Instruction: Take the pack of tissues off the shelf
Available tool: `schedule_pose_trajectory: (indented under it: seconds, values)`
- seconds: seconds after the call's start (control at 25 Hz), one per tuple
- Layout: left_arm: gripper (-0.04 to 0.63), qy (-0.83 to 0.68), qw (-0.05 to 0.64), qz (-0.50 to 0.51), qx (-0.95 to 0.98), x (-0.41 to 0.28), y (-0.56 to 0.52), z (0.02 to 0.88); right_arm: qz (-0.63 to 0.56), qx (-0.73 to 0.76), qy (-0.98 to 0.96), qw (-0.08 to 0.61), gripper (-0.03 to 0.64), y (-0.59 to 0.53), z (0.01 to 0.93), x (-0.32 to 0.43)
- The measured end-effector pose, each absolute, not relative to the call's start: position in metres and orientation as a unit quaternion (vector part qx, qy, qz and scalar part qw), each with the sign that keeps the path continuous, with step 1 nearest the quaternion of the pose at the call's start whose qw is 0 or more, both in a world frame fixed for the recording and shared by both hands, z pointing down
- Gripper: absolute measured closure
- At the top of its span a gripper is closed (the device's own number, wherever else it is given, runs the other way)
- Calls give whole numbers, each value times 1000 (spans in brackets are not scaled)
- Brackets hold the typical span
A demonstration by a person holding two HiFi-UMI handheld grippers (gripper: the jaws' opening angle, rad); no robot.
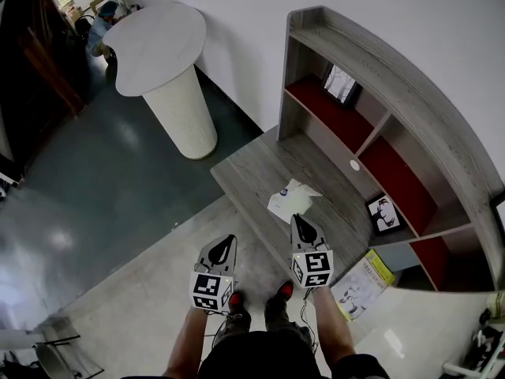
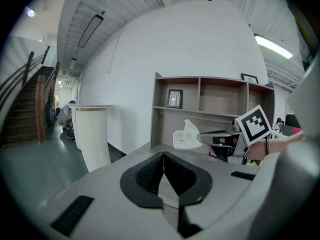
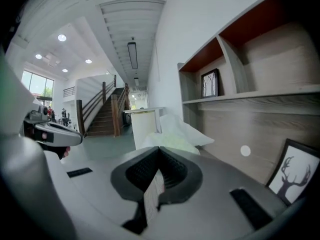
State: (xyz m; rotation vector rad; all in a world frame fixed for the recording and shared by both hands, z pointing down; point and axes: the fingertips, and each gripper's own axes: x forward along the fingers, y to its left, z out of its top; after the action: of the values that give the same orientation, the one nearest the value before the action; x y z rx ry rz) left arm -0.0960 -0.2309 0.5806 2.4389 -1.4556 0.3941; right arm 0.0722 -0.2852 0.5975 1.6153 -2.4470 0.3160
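The pack of tissues [image 1: 290, 198] is white, with a sheet sticking up, and lies on the grey wooden lower ledge [image 1: 245, 172] of the shelf unit. My right gripper [image 1: 302, 221] is just short of the pack, jaws shut with nothing between them. In the right gripper view the pack [image 3: 176, 133] sits right beyond the closed jaws. My left gripper [image 1: 227, 242] hovers lower left over the floor, off the ledge, also shut and empty. From the left gripper view the pack [image 2: 186, 136] stands ahead, with the right gripper [image 2: 220, 137] beside it.
The shelf unit [image 1: 410, 109] has red-backed compartments holding a framed picture [image 1: 341, 84] and a deer picture [image 1: 384, 214]. A white round pedestal table [image 1: 162, 54] stands to the left. A booklet [image 1: 364, 283] lies on the floor. A person [image 1: 101, 24] crouches far back.
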Motion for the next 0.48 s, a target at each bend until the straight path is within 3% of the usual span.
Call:
schedule_pose_trajectory:
  seconds: [0.48]
  values:
    - [588, -509, 179, 167, 825, -100, -232, 628, 166, 540, -812, 146, 588, -293, 684, 88]
